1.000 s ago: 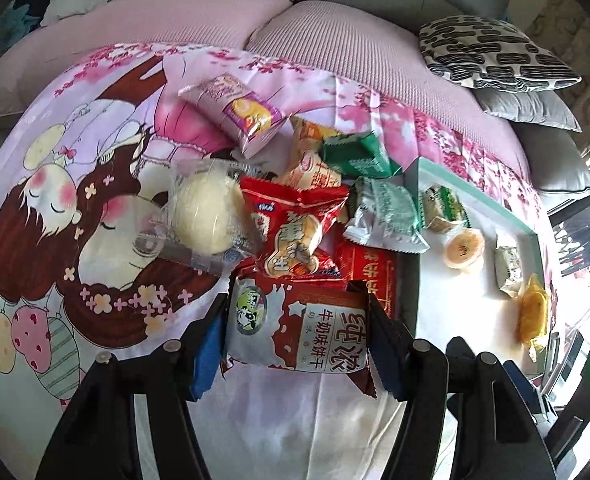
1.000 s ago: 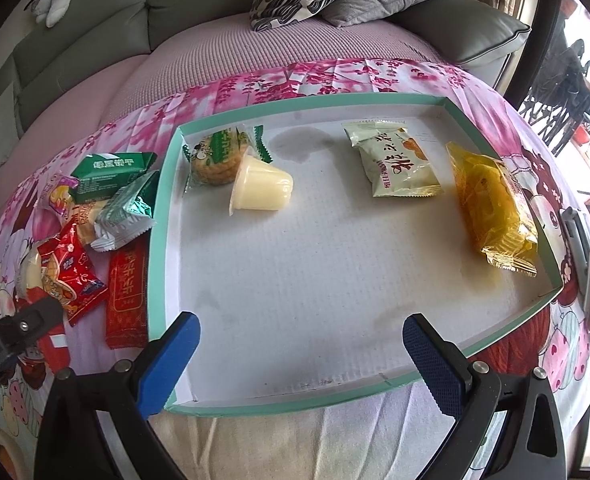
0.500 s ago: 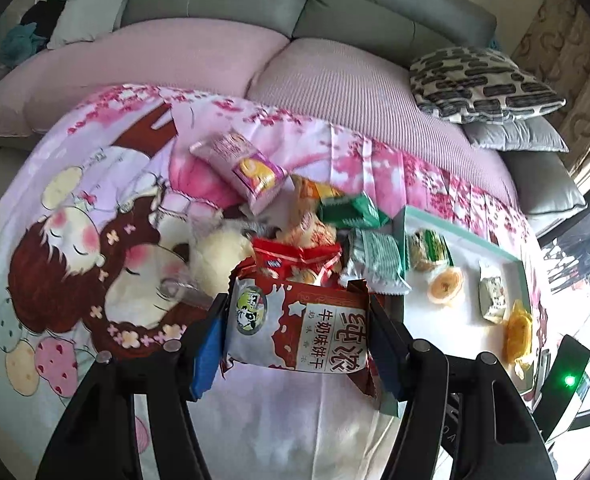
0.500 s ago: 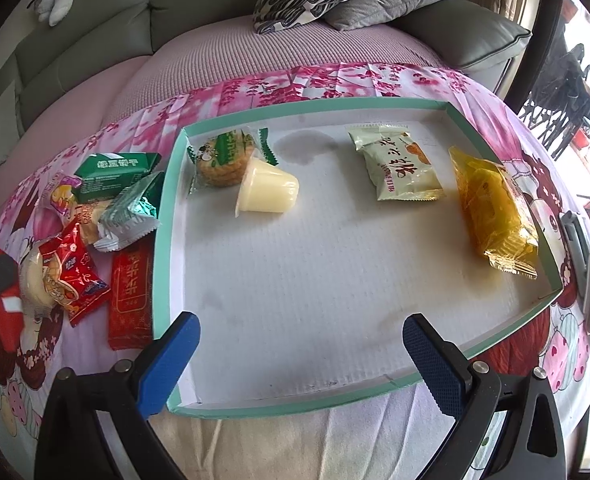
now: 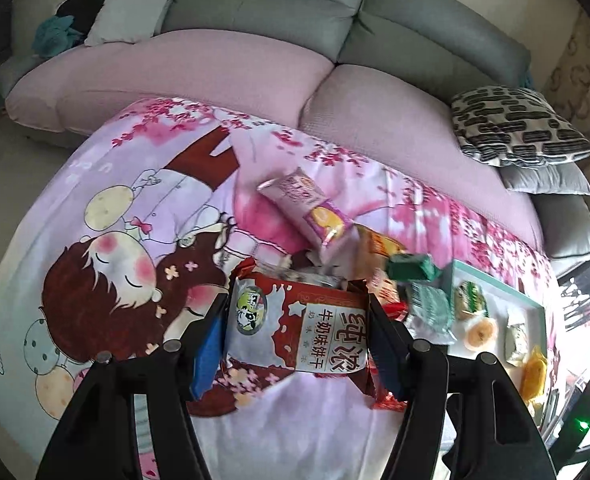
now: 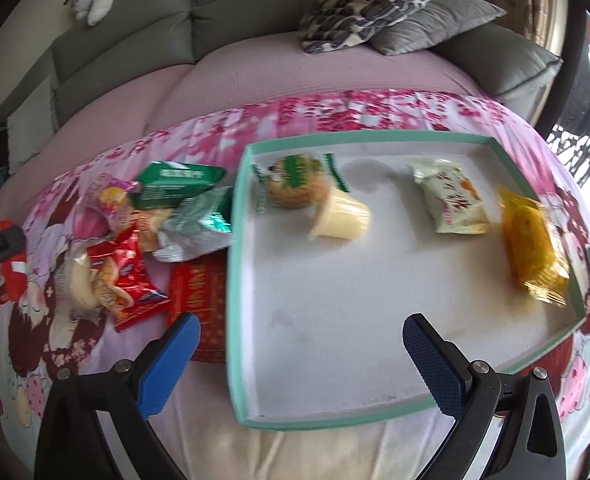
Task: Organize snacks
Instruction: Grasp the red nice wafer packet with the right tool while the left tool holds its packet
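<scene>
Left gripper (image 5: 295,332) pinches red-and-white biscuit packet (image 5: 295,334), which hides the loose snack pile (image 5: 335,256) behind it. Right gripper (image 6: 299,356) spread, empty; teal-rimmed white tray (image 6: 375,418) beyond it blurred.

Daylight floods both fisheye views from the right, overexposing that edge. Dark curved corners vignette each view. The pale yellow plastic jelly cup (image 6: 341,216) looks motion-blurred.

The red and white snack bag (image 5: 295,328) between the left gripper's pads is shiny plastic. Under it, the picture cloth (image 5: 107,216) looks soft and dull. Ahead of the right gripper, the tray (image 6: 335,320) is dull white.
</scene>
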